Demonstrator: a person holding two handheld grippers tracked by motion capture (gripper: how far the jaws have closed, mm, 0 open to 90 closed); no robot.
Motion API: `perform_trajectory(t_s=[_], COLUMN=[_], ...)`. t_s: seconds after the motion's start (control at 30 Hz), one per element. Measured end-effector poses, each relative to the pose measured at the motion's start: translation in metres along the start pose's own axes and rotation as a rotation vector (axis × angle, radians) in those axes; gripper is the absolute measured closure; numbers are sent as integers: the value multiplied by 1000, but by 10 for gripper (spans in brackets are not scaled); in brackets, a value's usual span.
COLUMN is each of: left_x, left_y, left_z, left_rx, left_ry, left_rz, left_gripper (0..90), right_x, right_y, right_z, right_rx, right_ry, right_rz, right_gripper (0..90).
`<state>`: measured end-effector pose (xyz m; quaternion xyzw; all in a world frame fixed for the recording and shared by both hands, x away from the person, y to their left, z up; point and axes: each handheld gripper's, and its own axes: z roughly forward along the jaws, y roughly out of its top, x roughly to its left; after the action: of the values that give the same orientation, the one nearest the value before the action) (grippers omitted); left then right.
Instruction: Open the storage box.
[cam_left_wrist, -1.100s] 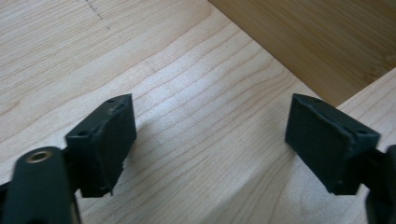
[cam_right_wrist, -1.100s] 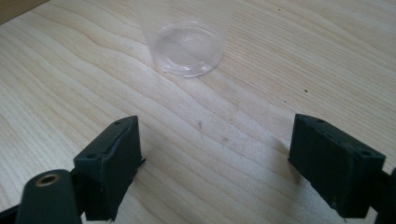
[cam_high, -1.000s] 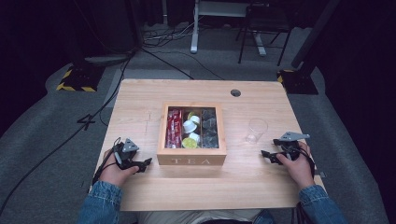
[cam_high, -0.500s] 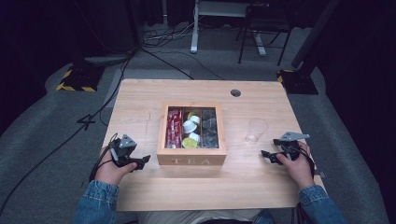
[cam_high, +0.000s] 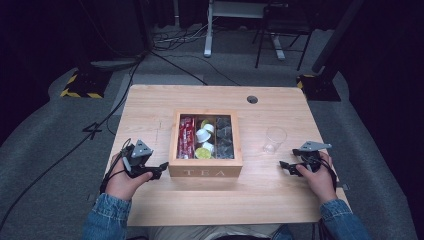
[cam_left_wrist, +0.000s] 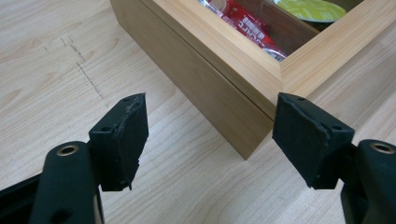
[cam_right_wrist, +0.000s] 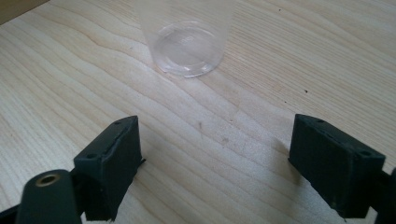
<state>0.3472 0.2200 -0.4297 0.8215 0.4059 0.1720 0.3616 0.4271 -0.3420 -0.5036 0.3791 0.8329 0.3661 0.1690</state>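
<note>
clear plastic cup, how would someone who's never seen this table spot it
Start at the light wooden table and find the wooden box marked TEA in its middle. Right of the box stands the clear plastic cup, upright, empty and see-through, unlike anything else there.

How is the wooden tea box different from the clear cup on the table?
The tea box is opaque wood and square; the clear cup is transparent and round. The tea box holds packets and pods; the clear cup looks empty. Both stand upright on the table, untouched.
</note>
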Motion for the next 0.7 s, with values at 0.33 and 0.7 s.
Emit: perform_trajectory(t_s=[0.33,0.7], left_x=[-15,-28], left_y=[8,1], left_z=[-4,13], left_rx=[-59,77], left_ry=[-91,-88], left_rz=[5,33], left_gripper=[230,178], right_x=[0,0], right_y=[0,0], right_z=[0,0], right_rx=[0,1], right_ry=[0,-1], right_rz=[0,0], right_gripper=[167,167])
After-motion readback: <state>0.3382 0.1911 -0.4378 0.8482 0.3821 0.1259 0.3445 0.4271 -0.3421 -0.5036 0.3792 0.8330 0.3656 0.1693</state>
